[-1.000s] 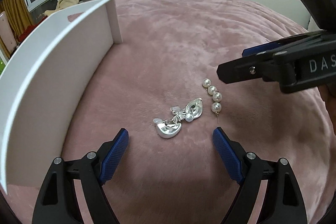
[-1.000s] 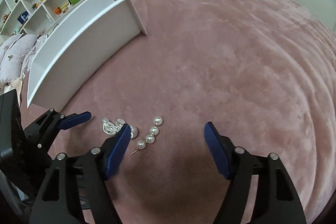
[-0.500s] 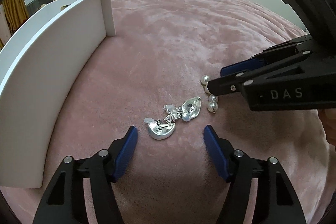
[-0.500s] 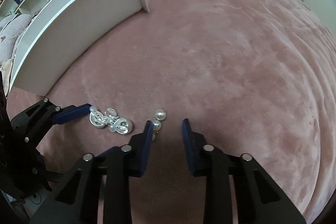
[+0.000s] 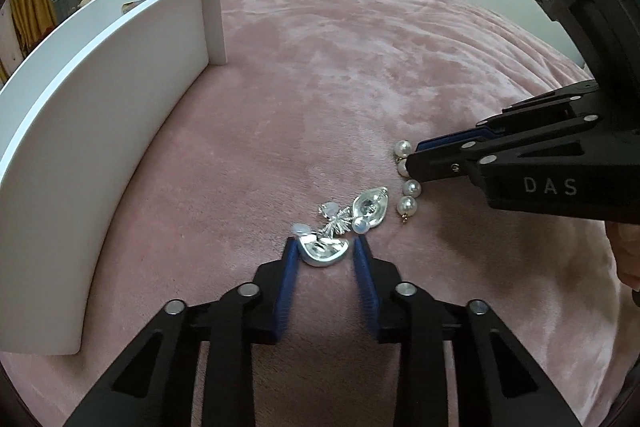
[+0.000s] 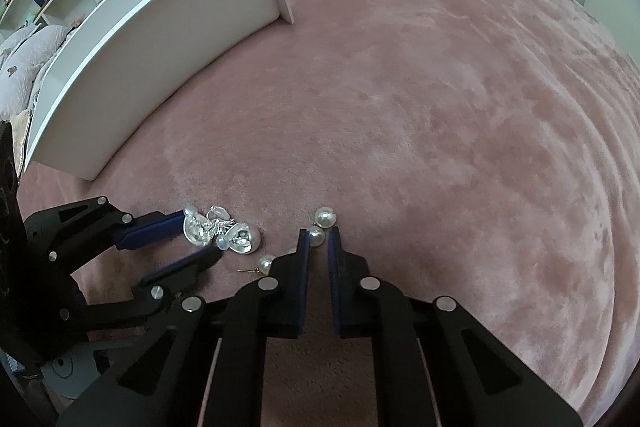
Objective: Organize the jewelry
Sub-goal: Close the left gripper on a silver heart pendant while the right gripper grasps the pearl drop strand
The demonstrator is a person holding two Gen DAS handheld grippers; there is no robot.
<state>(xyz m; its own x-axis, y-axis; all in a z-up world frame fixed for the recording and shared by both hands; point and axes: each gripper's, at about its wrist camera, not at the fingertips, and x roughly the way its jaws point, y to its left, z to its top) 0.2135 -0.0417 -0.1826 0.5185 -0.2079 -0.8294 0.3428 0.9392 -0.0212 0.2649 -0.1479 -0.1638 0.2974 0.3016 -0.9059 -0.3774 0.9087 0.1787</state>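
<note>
White tray [image 5: 80,131]: I see it left on the pink blanket [image 5: 340,67].
Left gripper [image 5: 322,255]: nearly closed around my silver earring [image 5: 324,251].
Right gripper [image 6: 318,243]: narrowly pinching my pearl earring [image 6: 318,235], mid-blanket.

Silver earring [image 5: 340,227] and pearl drop earring [image 5: 407,183] lie side by side on blanket [image 5: 320,67], pearl one to the right. White organizer tray [image 5: 100,107] stands to their left. Left gripper [image 5: 322,251] flanks silver earring's near end; right gripper [image 6: 319,241] straddles pearl strand.
</note>
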